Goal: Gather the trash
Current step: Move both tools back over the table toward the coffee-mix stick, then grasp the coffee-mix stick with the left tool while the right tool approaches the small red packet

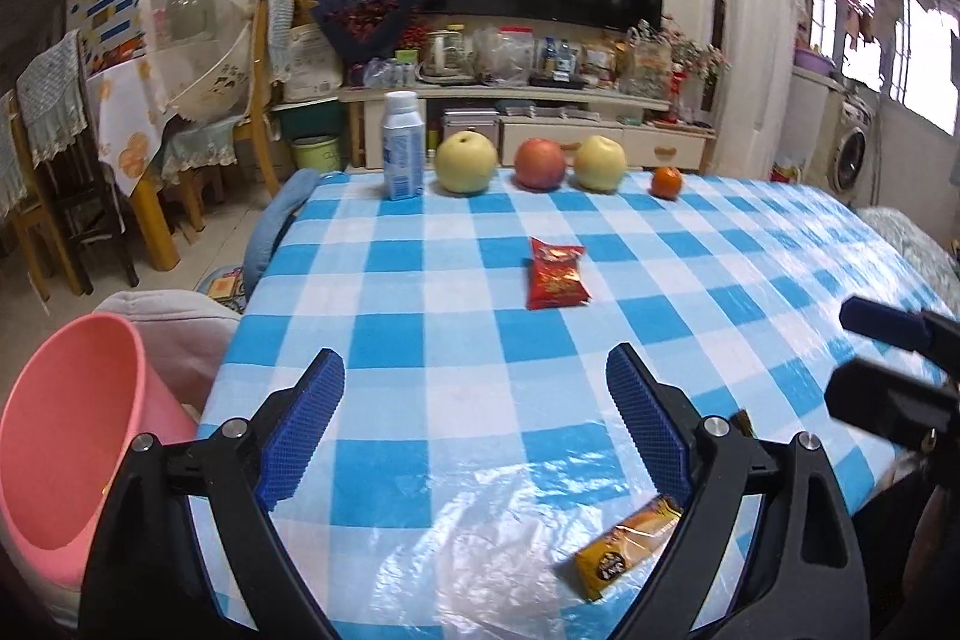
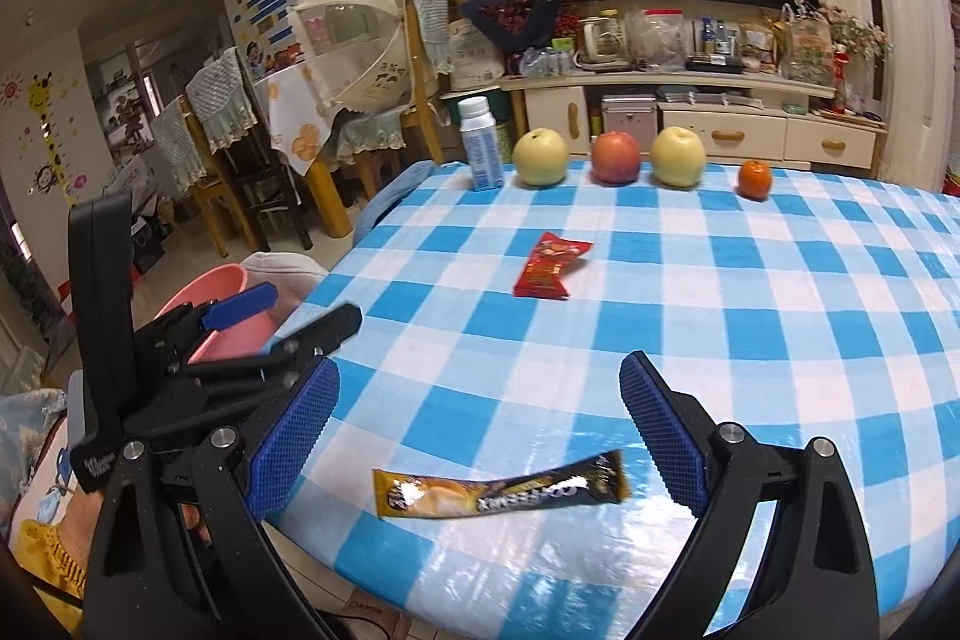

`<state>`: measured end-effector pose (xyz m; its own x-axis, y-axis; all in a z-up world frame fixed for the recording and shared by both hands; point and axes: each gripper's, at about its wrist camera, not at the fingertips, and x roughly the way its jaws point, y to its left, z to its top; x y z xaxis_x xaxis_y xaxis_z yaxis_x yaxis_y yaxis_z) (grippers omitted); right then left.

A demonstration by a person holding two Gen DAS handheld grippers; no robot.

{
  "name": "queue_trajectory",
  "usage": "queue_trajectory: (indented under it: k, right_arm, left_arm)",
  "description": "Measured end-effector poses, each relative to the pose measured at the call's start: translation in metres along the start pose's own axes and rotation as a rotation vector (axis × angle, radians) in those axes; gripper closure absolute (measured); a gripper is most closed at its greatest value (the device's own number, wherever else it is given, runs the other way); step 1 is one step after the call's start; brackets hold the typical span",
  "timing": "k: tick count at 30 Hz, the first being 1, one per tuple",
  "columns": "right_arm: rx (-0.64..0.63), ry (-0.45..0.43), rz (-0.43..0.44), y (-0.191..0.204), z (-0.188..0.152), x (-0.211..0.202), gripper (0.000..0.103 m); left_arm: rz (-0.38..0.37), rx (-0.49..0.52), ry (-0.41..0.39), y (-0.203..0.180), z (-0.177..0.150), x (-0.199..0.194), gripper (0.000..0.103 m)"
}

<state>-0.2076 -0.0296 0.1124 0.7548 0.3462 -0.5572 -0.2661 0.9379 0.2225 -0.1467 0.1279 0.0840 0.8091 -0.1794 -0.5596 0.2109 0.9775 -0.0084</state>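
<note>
Nothing looks collected: coffee-mix sachet (image 2: 501,493) and red snack packet (image 2: 549,268) lie untouched (both grippers (image 1: 474,424) (image 2: 480,436) spread, empty).

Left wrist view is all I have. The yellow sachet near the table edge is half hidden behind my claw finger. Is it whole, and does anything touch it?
Observer: The right wrist view shows the yellow sachet whole, flat on the checked tablecloth, with nothing else against it.
Operator: Where is the right claw?
Observer: The right claw is open. The sachet appears between its two fingers, not gripped.
Operator: How does my left claw look from there?
Observer: The left claw has its fingers apart, in front of the pink bin beside the table.
</note>
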Motion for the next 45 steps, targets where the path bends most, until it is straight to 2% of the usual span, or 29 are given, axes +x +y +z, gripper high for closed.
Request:
queue_trajectory:
  k: [19,27,36,45]
  right_arm:
    - [0.08,0.006,-0.056,-0.061,-0.023,-0.037,0.009]
    - [0.102,0.011,-0.07,-0.091,-0.036,-0.05,0.009]
    - [0.184,0.038,-0.035,-0.122,-0.039,-0.04,0.009]
    - [0.21,0.086,0.0,-0.131,-0.039,-0.019,0.009]
  left_arm:
    - [-0.144,0.233,0.054,-0.079,-0.026,-0.002,0.013]
    - [-0.207,0.301,0.089,-0.097,-0.036,0.0,0.013]
    - [-0.255,0.352,0.159,-0.11,-0.043,0.02,0.013]
    - [-0.254,0.406,0.229,-0.122,-0.05,0.049,0.014]
